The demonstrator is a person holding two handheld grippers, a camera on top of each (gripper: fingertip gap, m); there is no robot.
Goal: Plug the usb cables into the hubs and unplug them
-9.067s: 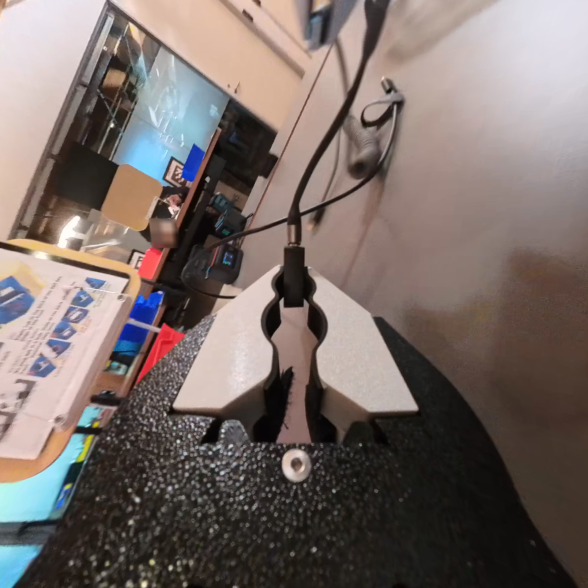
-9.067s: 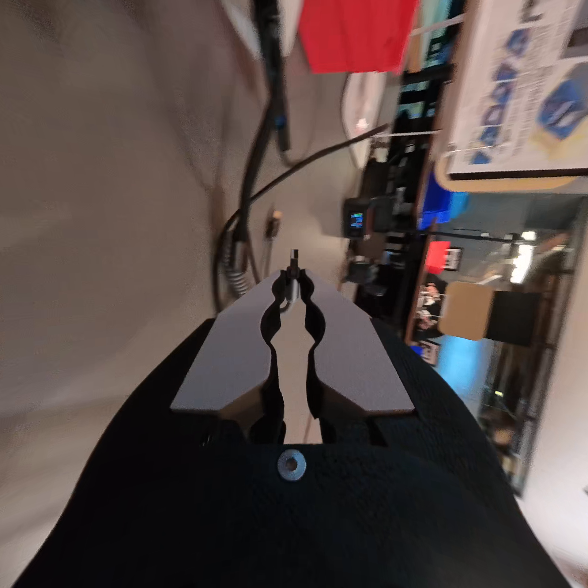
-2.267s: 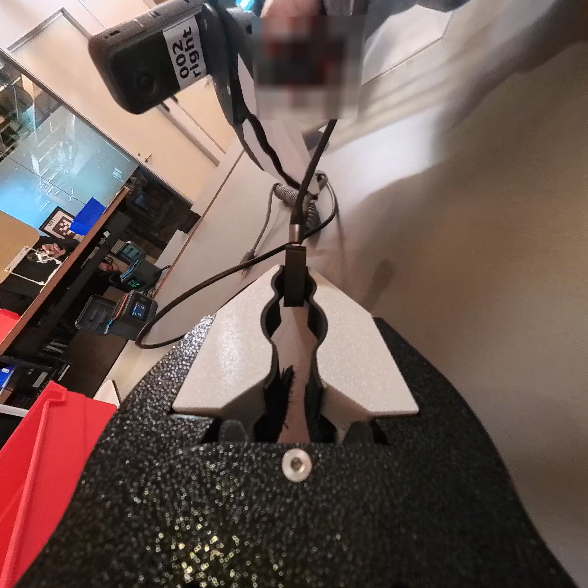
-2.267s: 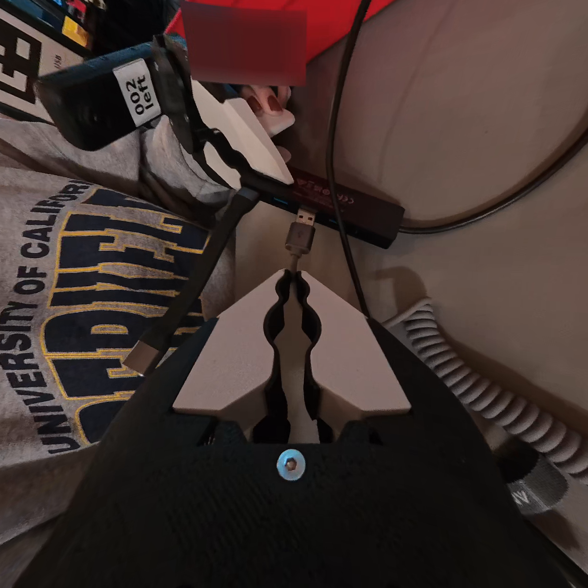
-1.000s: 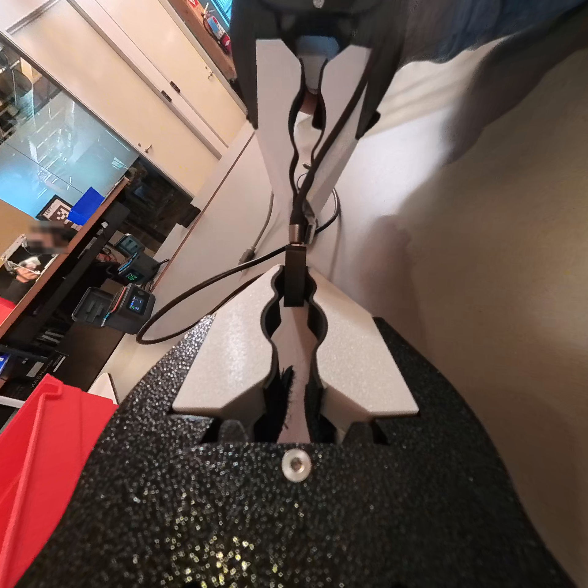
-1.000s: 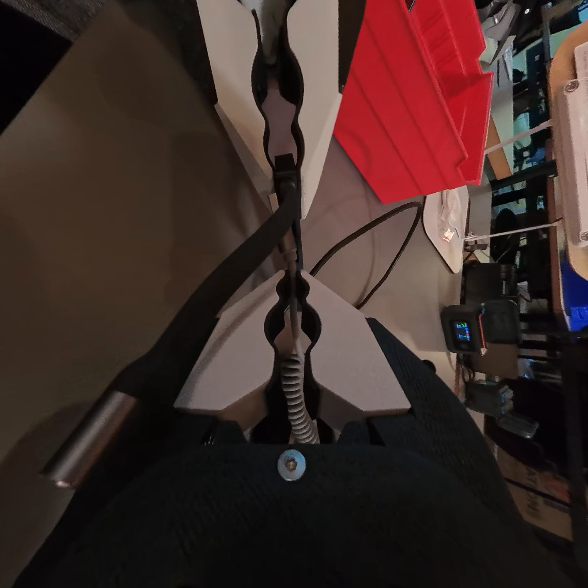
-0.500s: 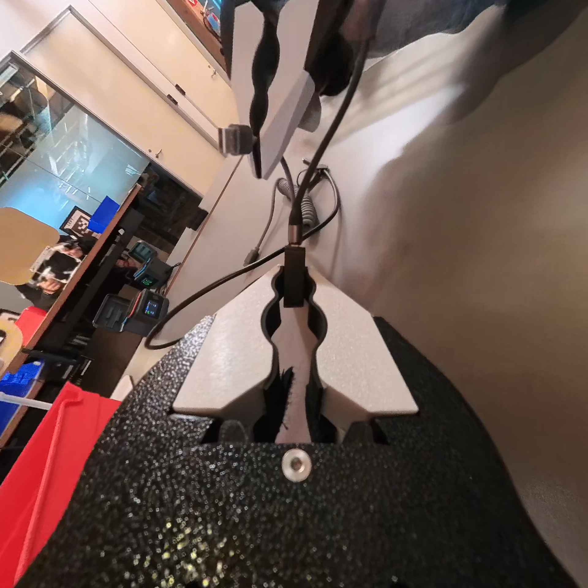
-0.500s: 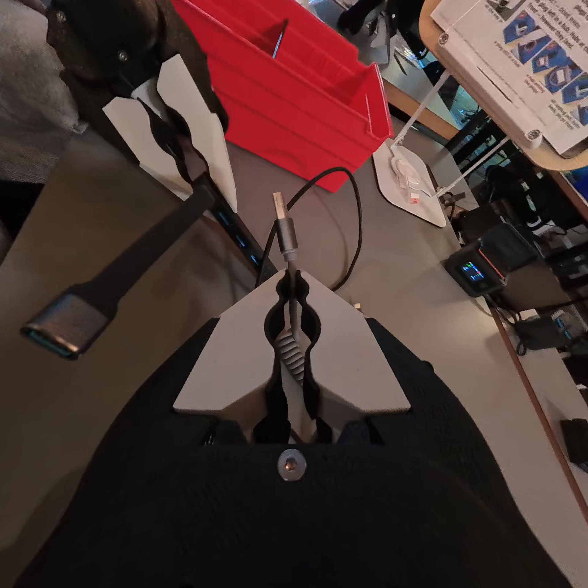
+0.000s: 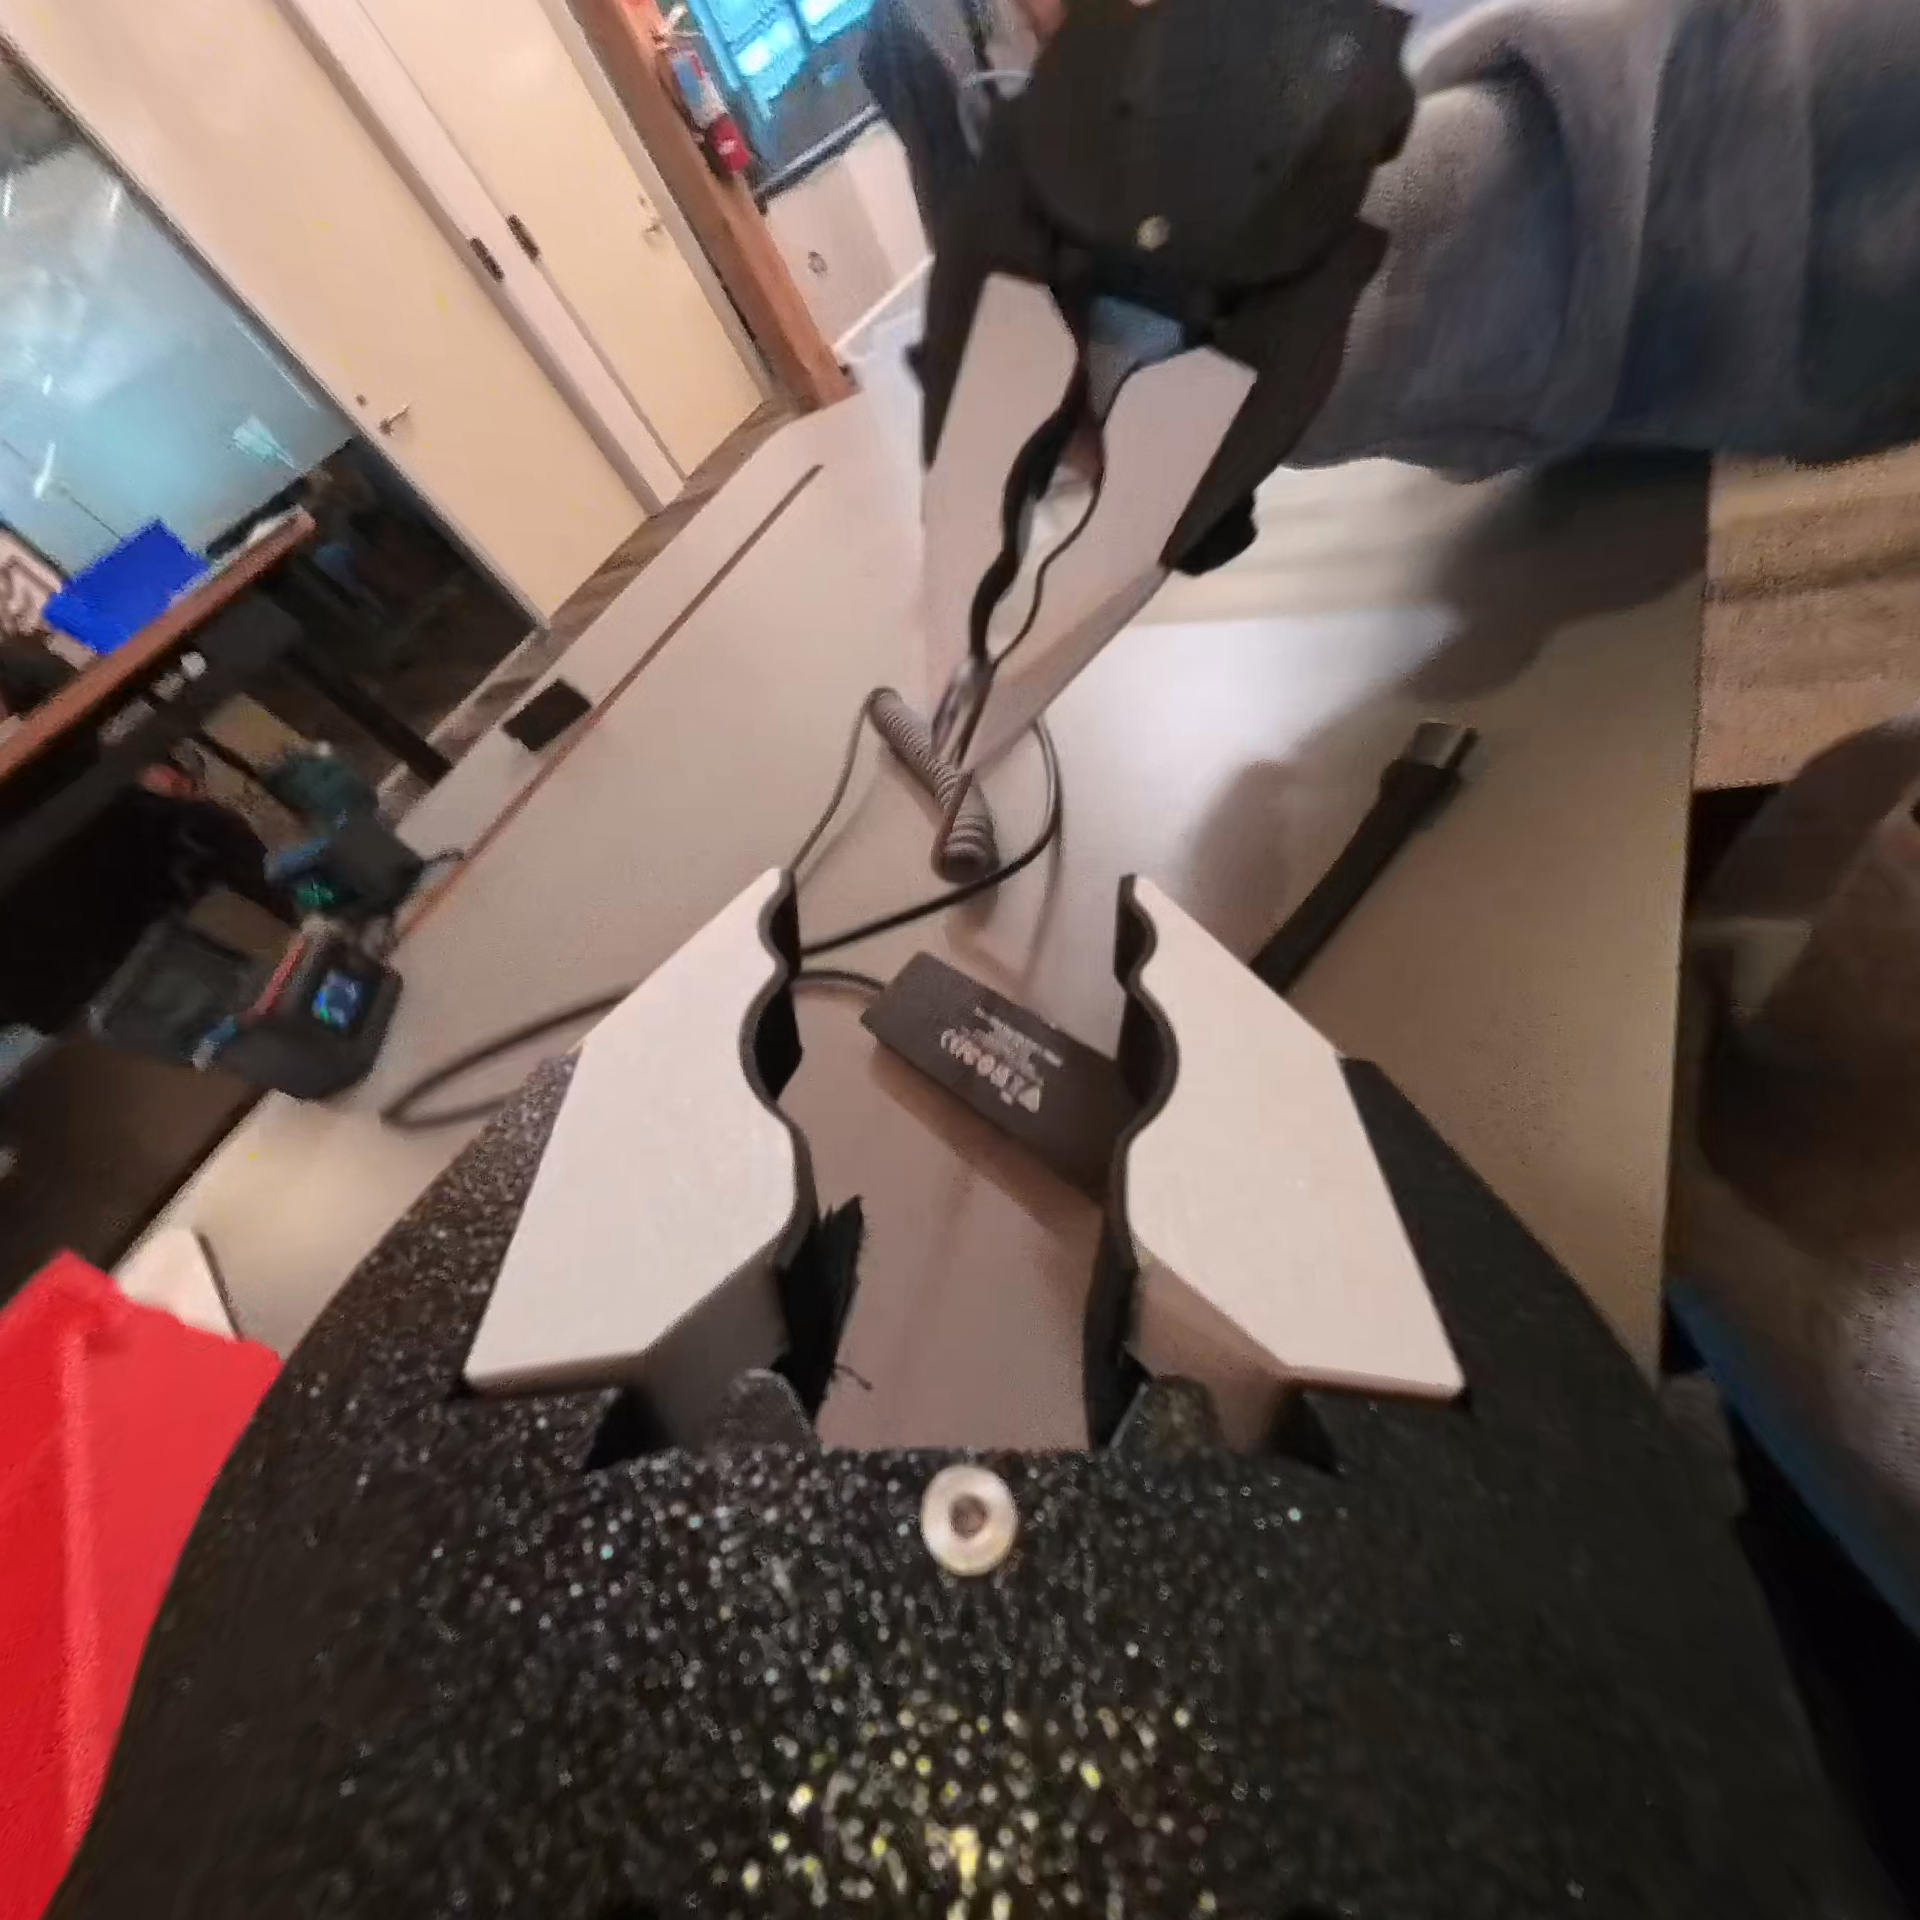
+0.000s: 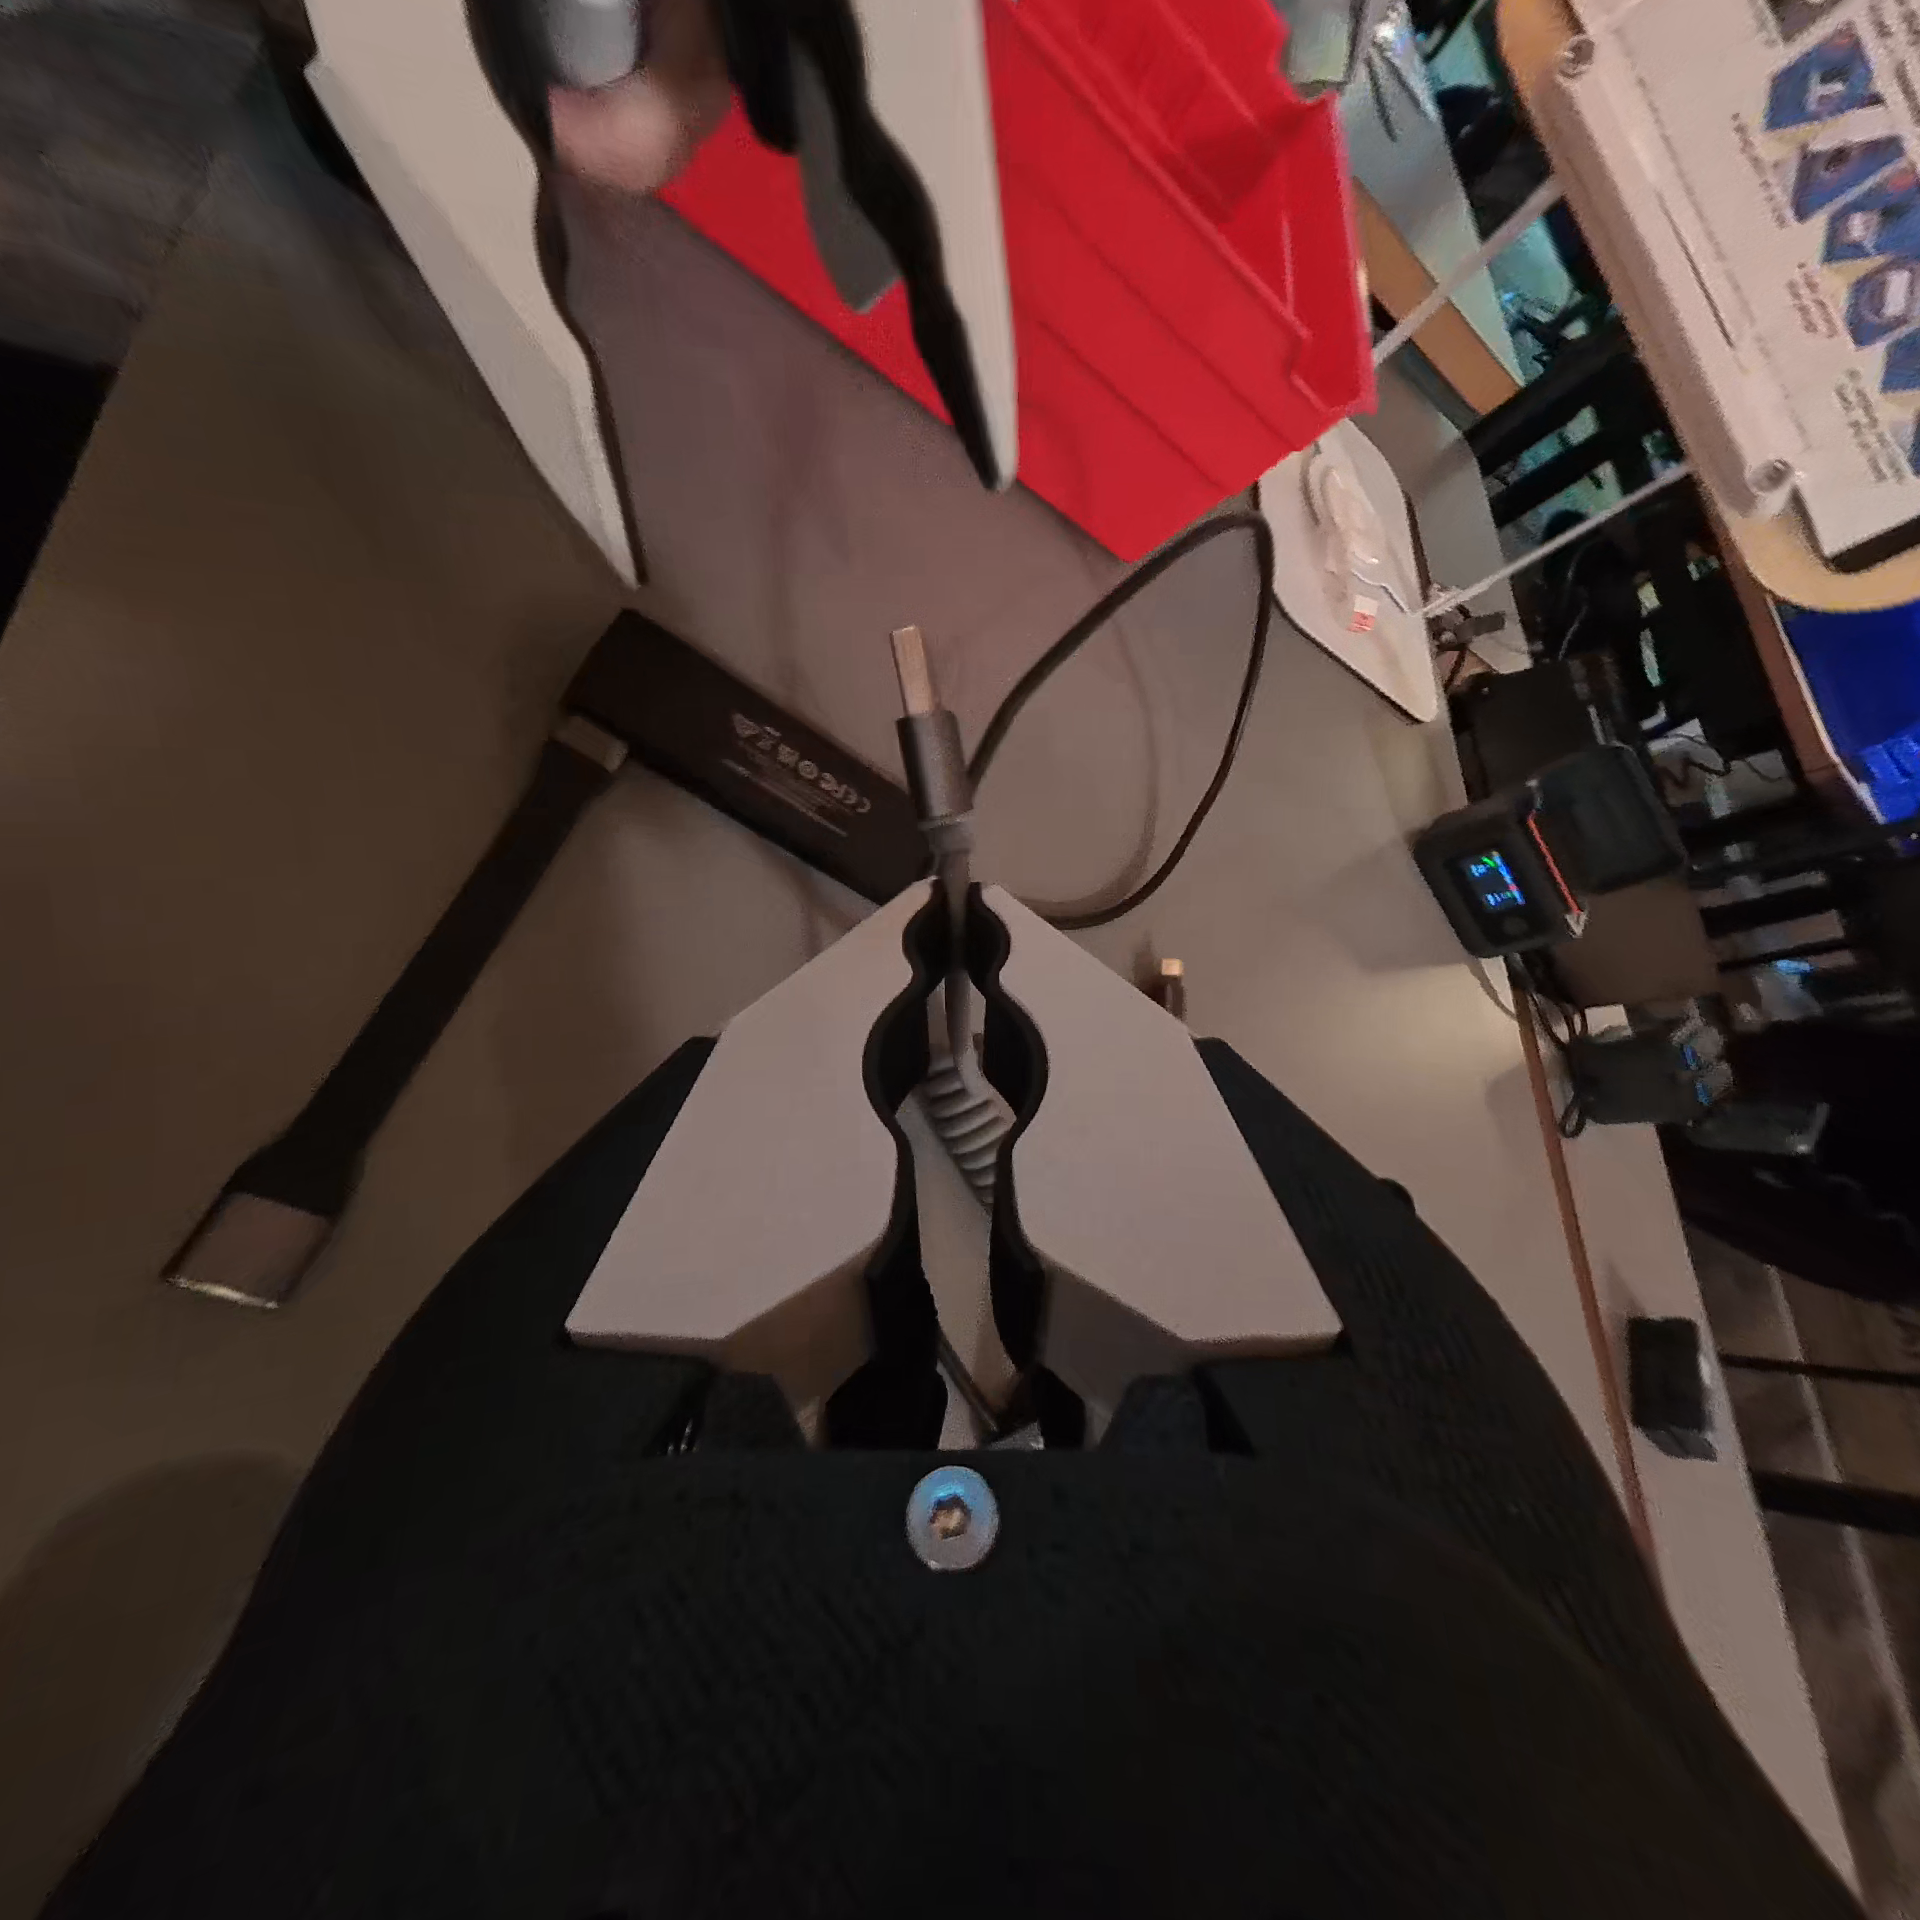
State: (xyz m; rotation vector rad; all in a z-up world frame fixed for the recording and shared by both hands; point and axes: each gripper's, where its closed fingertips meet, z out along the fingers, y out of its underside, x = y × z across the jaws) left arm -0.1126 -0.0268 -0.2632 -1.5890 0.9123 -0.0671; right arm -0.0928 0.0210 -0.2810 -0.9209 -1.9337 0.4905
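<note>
The black USB hub (image 9: 987,1039) lies flat on the grey table, just past my open, empty left gripper (image 9: 954,904). Its flat black cable ends in a metal plug (image 9: 1439,743). In the right wrist view the hub (image 10: 748,758) lies ahead to the left with its plug (image 10: 249,1257) near the table edge. My right gripper (image 10: 951,888) is shut on a grey coiled USB cable, and the cable's plug (image 10: 920,707) sticks out free above the hub. The left gripper (image 10: 810,520) hangs open above it. The right gripper (image 9: 966,707) shows farther off, with the coil (image 9: 961,821) below it.
A red bin (image 10: 1143,260) stands behind the hub, with a white tray (image 10: 1351,571) to its right. A thin black cable (image 10: 1195,727) loops on the table. A small device with a lit screen (image 10: 1507,883) sits at the table's far edge. A grey sleeve (image 9: 1662,260) shows at upper right. My right fingertips sit around 6 centimeters from my left ones.
The USB plug came out of the hub. My left gripper then opened and let the hub go; it now lies on the table. My right gripper drew back, still holding the cable.
</note>
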